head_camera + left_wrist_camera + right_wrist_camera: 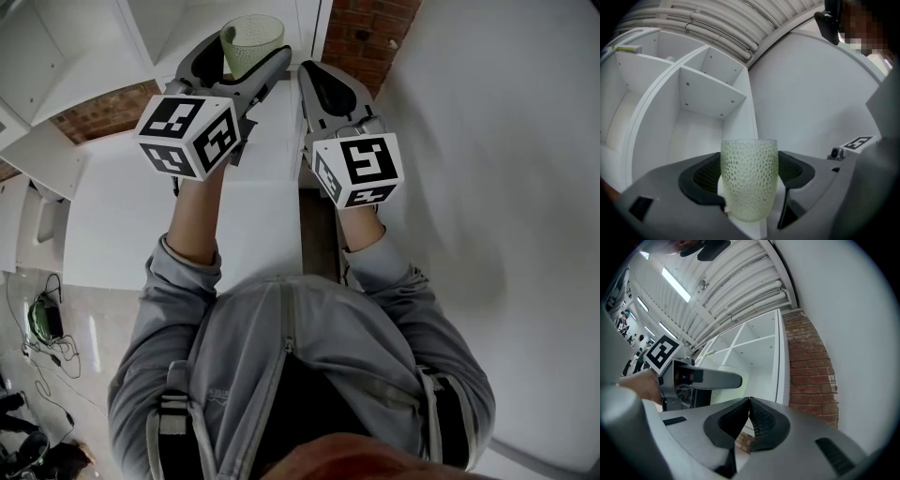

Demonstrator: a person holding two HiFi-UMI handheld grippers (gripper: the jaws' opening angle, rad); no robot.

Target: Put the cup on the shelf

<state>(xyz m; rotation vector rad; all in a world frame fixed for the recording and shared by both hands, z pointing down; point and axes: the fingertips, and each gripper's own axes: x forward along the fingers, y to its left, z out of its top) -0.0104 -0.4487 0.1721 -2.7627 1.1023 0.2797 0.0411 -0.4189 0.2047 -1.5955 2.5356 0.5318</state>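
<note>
Standing beside the white shelf unit, whose open square compartments are set against a brick wall, a person in a grey zip jacket reaches both arms forward over a white surface. The right gripper hangs idle just beside its partner, its two ribbed pads pressed together with nothing between them. The left gripper does the work: its jaws stand wide and are clamped on the cup, one pad on each side of the lower wall. That cup is a pale green, see-through tumbler covered in small dimples, held upright with its mouth up. It is raised in front of the shelf, about level with the front edge of an upright panel, with an open compartment just to its left, and it is not yet inside any compartment or resting on any board. To my eye it is rigid, glass or hard plastic, empty and so fairly light. The dimples should help the pads bite on what would otherwise be a slick wall. If it is glass, a knock against the panel edge or a hard landing could chip it. The present hold looks the sensible one, across the side wall below the rim, keeping the base free to meet the board flat.
</note>
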